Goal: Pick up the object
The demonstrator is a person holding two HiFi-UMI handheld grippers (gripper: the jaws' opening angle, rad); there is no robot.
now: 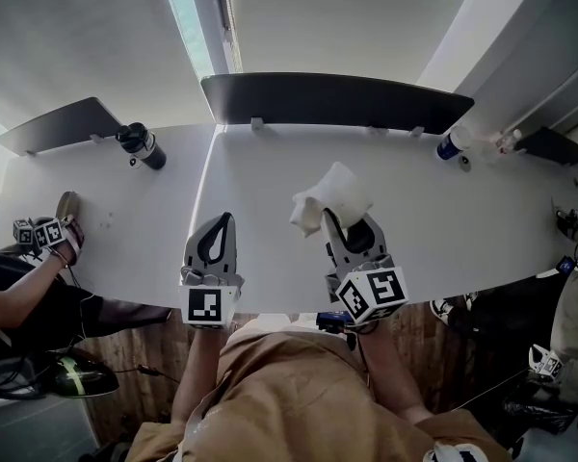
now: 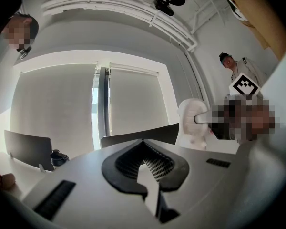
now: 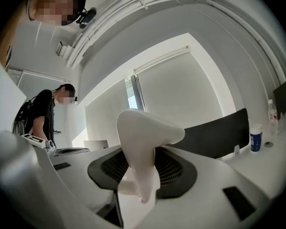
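A white, smooth, lumpy object (image 1: 329, 198) is lifted above the white table (image 1: 270, 176). My right gripper (image 1: 350, 227) is shut on its lower end. In the right gripper view the object (image 3: 143, 142) stands up between the dark pads (image 3: 174, 171) and hides the tips. My left gripper (image 1: 223, 221) hovers beside it, to the left, over the table's near edge. Its tips meet with nothing between them. The left gripper view shows its own jaws (image 2: 144, 149) together and the held object (image 2: 193, 123) off to the right.
A black bottle (image 1: 142, 146) lies at the far left of the table, a white bottle with a blue band (image 1: 454, 143) at the far right. Dark chair backs (image 1: 337, 97) line the far edge. A person's hand with another gripper (image 1: 39, 234) is at the left.
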